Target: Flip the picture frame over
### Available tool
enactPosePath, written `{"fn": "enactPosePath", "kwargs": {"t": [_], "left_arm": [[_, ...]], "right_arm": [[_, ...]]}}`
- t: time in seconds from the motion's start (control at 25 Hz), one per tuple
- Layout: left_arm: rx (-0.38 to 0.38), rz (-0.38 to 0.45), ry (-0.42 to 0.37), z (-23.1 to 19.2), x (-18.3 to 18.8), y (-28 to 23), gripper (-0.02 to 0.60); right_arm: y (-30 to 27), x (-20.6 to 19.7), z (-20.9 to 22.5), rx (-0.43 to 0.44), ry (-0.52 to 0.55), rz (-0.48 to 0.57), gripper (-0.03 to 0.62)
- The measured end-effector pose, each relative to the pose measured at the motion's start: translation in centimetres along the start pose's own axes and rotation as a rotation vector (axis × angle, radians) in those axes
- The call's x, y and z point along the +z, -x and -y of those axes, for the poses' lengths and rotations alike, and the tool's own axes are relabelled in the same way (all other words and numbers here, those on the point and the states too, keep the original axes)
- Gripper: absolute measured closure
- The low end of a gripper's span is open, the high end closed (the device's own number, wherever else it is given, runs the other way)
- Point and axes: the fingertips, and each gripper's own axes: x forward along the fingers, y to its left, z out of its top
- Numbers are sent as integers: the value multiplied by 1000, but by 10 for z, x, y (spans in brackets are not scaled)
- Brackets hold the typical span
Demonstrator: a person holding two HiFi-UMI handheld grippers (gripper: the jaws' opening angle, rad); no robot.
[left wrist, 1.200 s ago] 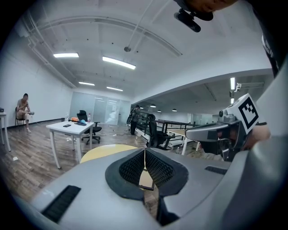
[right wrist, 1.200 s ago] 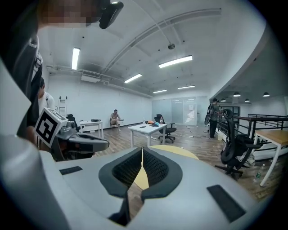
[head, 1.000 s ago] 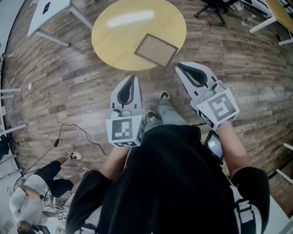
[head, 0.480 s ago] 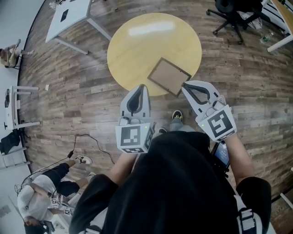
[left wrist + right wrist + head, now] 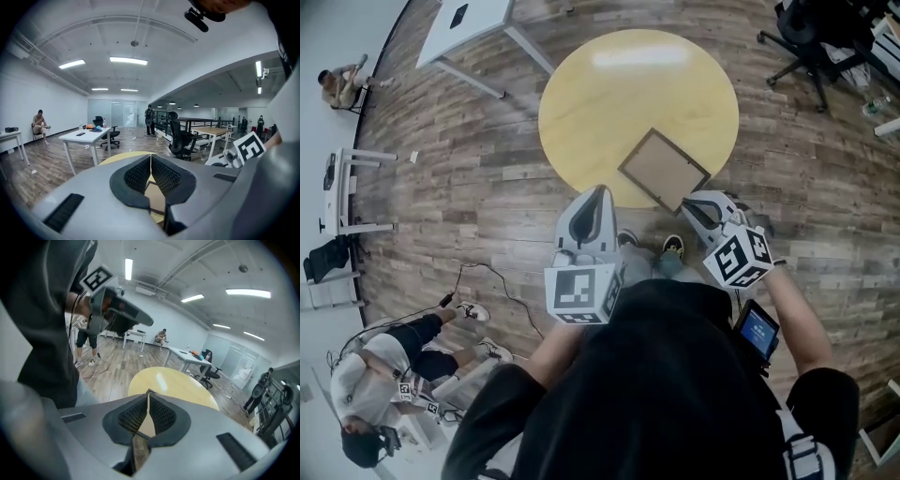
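The picture frame (image 5: 664, 170) lay flat on the round yellow bench (image 5: 609, 103), close to its near edge. The left gripper (image 5: 598, 191) was closed and empty, its tips at the bench's near rim, left of the frame. The right gripper (image 5: 688, 199), jaws likewise together on nothing, hung just beside the frame's nearest corner; contact could not be confirmed.

In the left gripper view, the left gripper (image 5: 150, 159) is covering most of the round table (image 5: 123, 156), leaving only a sliver of the picture frame (image 5: 154, 199) showing between its jaws. In the head view, the right gripper (image 5: 692, 200) is hiding the frame's near corner, so contact cannot be told. The office chair (image 5: 811, 37) is running off the top edge.
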Motion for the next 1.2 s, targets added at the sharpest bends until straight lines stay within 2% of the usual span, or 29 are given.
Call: {"fn": "enactPosePath", "kwargs": {"t": [0.2,0.36,0.4,0.48,0.8,0.92,1.12,1.2], "left_arm": [[17,-5,14,-8,-7,0,558],[12,-8,8,-15,-7,-3,558],[13,-5,3,-18,-6,-2,558],[22,-4,-4,-23,-5,-2,558],[90,-35,16,-43,-25,9,558],[108,-53,21,-49,-34,14,558],[123,-70,27,-55,-42,19,558],[128,-69,29,-57,-43,19,558]], "right_arm": [[-44,-51,-43,147,171,-154,572],[-69,-86,-60,201,241,-238,568],[-73,-92,-65,214,261,-252,556],[-78,-103,-72,228,315,-271,474],[-110,-138,-84,162,585,-320,394],[-124,-143,-91,133,657,-319,382],[-137,-133,-90,32,780,-266,385],[-137,-130,-89,12,781,-248,432]]}}
